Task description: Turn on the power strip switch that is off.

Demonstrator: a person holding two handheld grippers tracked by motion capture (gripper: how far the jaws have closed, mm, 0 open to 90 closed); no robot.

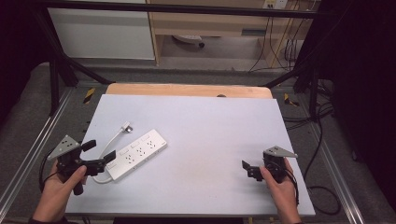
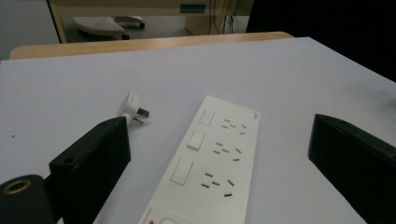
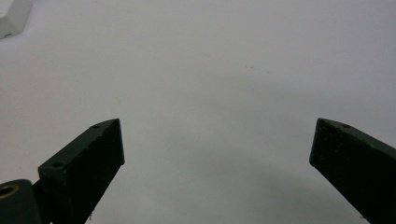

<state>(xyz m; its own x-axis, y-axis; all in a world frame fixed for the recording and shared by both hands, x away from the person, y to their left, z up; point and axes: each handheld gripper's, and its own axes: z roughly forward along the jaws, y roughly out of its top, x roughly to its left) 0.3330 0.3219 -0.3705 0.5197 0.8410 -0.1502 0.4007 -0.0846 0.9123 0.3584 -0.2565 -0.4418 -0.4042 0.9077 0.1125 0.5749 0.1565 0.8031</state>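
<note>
While the left gripper [image 1: 99,155] holds its jaws spread wide and empty near the table's left front corner, the white power strip [image 1: 135,155] lies just ahead of them, its near end close to the fingertips; whether they touch it I cannot tell. In the left gripper view the power strip [image 2: 210,163] runs up between the two jaws, so its long axis points away from the gripper, slanting from the table's left front toward its middle. Its cord loops off the near end and leads to the plug [image 1: 126,126], which lies loose just beyond the strip toward the far left corner. The right gripper [image 1: 250,170], jaws likewise spread and empty, hovers near the right front corner, well apart from the strip, so the left hand is clearly nearer. Bare table [image 1: 215,135] spreads right of the strip, leaving open room; the left edge is close.
</note>
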